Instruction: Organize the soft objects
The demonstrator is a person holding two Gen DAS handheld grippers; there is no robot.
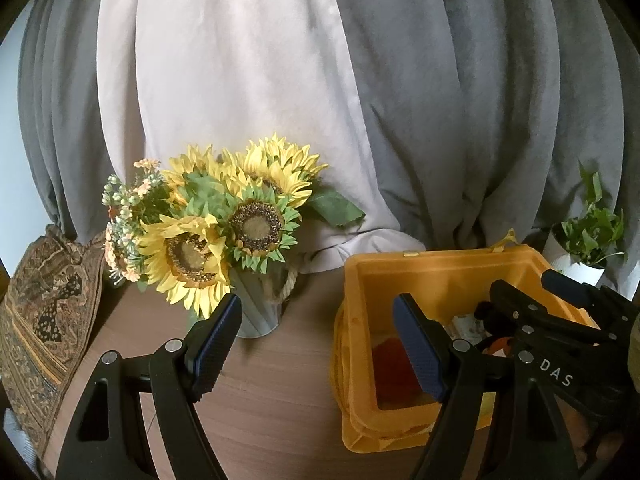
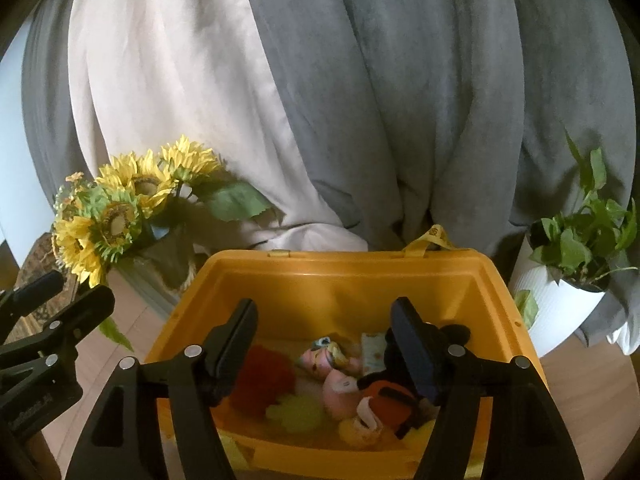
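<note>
A yellow plastic bin (image 2: 344, 258) stands on the wooden table (image 1: 260, 400). It holds several soft toys: a red plush (image 2: 264, 376), a pink plush (image 2: 340, 392), a black-and-orange mouse plush (image 2: 392, 396) and a yellow flower-shaped one (image 2: 296, 412). My right gripper (image 2: 325, 312) hangs open over the bin's inside, and its pads press on nothing. The mouse plush lies just under its right finger. My left gripper (image 1: 318, 316) is open and empty over bare table, left of the bin (image 1: 420, 258). The red plush (image 1: 390, 364) shows past its right finger. The right gripper (image 1: 532, 286) shows above the bin.
A vase of sunflowers (image 1: 224, 224) stands at the back left of the table. A potted plant in a white pot (image 2: 560, 304) sits right of the bin. A patterned cloth (image 1: 44, 320) lies at the far left. Grey and pale curtains (image 1: 240, 80) hang close behind.
</note>
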